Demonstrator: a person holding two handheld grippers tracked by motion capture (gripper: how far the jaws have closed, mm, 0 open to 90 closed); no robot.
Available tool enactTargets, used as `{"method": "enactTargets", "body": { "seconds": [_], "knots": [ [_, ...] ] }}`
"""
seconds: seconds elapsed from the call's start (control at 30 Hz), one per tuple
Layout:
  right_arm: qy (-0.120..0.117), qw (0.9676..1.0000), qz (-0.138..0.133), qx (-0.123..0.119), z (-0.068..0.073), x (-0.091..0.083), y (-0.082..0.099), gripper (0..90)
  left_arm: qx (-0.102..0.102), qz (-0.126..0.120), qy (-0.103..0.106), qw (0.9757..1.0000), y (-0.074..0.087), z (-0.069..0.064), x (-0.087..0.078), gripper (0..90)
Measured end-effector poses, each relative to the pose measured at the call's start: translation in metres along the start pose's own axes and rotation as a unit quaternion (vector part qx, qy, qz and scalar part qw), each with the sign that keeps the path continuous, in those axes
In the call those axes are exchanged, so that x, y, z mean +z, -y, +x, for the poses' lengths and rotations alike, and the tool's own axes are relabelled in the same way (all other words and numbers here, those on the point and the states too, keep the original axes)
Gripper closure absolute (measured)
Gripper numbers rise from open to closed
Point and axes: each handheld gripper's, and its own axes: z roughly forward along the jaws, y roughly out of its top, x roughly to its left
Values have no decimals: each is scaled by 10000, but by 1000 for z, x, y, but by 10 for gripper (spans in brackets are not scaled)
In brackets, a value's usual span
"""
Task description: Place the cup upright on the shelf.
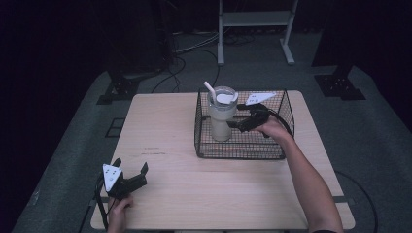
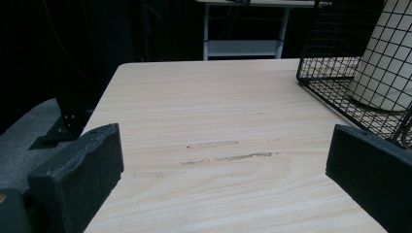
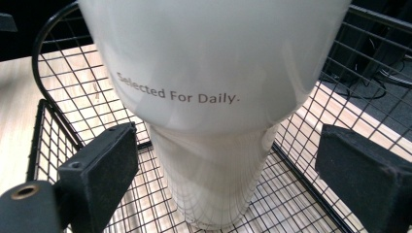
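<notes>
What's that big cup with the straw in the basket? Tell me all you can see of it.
The tumbler is a tall, cream-white cup, wide above and narrowing to a slimmer base, with a smooth, slightly glossy look. It carries a clear lid and a pale straw leaning left. Grey lettering on its side reads "Selected For Daily." It stands upright on the floor of the black wire basket, near the basket's left wall. The right gripper has its jaws open on either side of the narrow part, not touching it.

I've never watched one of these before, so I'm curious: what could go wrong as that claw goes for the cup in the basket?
The tumbler is tall and narrows toward its base, so a nudge from the open right gripper might tip it. A jaw could also catch on the wire basket wall close by. The straw sticking out might snag.
</notes>
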Motion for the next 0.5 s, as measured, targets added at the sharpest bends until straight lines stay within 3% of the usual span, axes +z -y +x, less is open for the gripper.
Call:
{"method": "enactTargets", "body": {
  "seconds": [0.5],
  "knots": [
    [114,9998,65,144,2,-25,-6,78,7,-6,2,10000,0,0,0,0]
  ]
}}
